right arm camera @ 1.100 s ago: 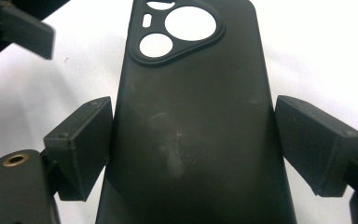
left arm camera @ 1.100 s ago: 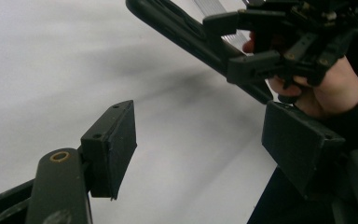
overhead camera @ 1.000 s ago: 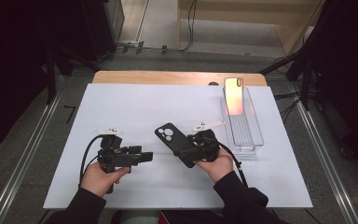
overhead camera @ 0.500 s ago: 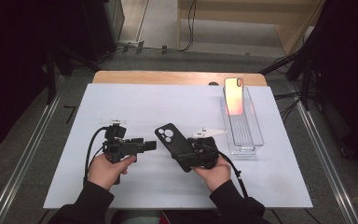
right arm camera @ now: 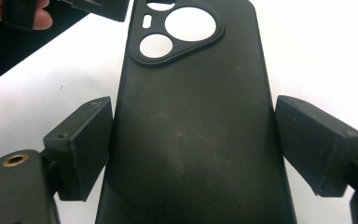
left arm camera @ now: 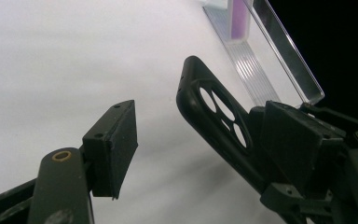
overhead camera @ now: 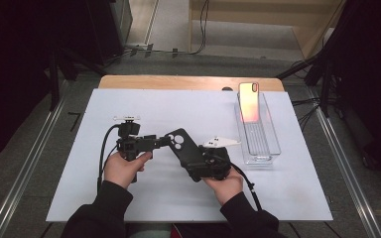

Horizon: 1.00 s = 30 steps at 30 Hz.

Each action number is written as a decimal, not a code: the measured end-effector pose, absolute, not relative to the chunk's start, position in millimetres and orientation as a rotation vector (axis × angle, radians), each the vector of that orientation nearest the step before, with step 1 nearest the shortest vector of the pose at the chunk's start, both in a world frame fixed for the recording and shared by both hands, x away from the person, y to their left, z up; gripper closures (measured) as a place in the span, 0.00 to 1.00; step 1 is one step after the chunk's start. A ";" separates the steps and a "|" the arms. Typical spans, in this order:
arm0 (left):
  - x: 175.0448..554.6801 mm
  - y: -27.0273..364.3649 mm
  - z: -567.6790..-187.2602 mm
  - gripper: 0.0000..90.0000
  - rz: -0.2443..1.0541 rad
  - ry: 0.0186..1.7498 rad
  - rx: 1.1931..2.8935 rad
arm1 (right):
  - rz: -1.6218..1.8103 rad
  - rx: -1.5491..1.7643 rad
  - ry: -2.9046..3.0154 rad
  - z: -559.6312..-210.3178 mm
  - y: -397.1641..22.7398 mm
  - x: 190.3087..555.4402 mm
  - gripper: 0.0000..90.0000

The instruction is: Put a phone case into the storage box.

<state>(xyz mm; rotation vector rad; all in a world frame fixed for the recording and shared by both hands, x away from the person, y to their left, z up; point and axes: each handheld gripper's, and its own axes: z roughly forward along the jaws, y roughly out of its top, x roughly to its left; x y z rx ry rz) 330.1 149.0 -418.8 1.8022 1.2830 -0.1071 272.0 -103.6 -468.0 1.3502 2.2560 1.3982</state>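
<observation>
While unbranded, black phone case (overhead camera: pixel 184 150) clamped in right tongs (overhead camera: pixel 198 166); left tongs (overhead camera: pixel 162 141) parted.

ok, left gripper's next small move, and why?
Probably ease the left gripper forward so its open jaws straddle the black soft phone case's camera-hole end, then close. The right gripper grips only the case's other end.

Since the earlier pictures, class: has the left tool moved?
Yes. The left tool has shifted rightward, toward the clear tray and the black phone case.
</observation>
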 end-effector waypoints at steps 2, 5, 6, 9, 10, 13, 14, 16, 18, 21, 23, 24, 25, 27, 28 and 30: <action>332.1 147.4 -419.6 0.31 -0.107 1.293 1.805 | 1.401 1.352 2.249 -468.5 -102.2 272.0 0.14; 335.1 145.7 -421.8 0.32 -0.108 1.306 1.807 | 1.405 1.349 2.242 -469.2 -99.7 271.7 0.14; 336.2 145.1 -422.9 0.33 -0.116 1.315 1.801 | 1.404 1.343 2.236 -469.3 -99.4 271.4 0.14; 338.3 143.7 -424.3 0.36 -0.134 1.335 1.779 | 1.421 1.349 2.220 -469.3 -99.2 271.1 0.14; 339.3 142.8 -425.2 0.37 -0.147 1.336 1.776 | 1.429 1.353 2.216 -469.4 -99.1 271.0 0.14; 339.4 138.6 -426.6 0.41 -0.152 1.345 1.772 | 1.448 1.347 2.212 -470.0 -97.2 270.6 0.14; 339.4 136.2 -427.3 0.41 -0.166 1.346 1.772 | 1.450 1.344 2.212 -470.1 -96.8 270.5 0.14; 339.1 133.1 -428.4 0.46 -0.187 1.346 1.768 | 1.466 1.342 2.210 -470.6 -95.2 270.2 0.14; 338.3 131.7 -429.0 0.51 -0.201 1.341 1.756 | 1.485 1.342 2.207 -470.8 -94.8 270.0 0.14; 336.7 131.8 -428.9 0.67 -0.218 1.327 1.723 | 1.520 1.340 2.197 -471.4 -94.6 269.6 0.14; 336.9 133.6 -429.4 0.74 -0.256 1.323 1.695 | 1.528 1.326 2.197 -472.3 -94.3 269.3 0.14; 337.0 134.2 -429.5 0.76 -0.270 1.326 1.684 | 1.533 1.326 2.197 -473.0 -94.4 269.4 0.14; 336.9 134.3 -429.7 0.78 -0.279 1.323 1.675 | 1.535 1.325 2.205 -473.7 -94.2 269.8 0.14; 337.0 135.0 -430.2 0.81 -0.310 1.318 1.659 | 1.547 1.325 2.211 -475.3 -94.0 270.5 0.14; 336.7 134.7 -430.0 0.83 -0.314 1.317 1.654 | 1.556 1.322 2.218 -476.3 -93.7 271.2 0.14; 336.0 134.7 -429.1 0.84 -0.319 1.310 1.646 | 1.564 1.313 2.222 -477.4 -93.5 271.8 0.14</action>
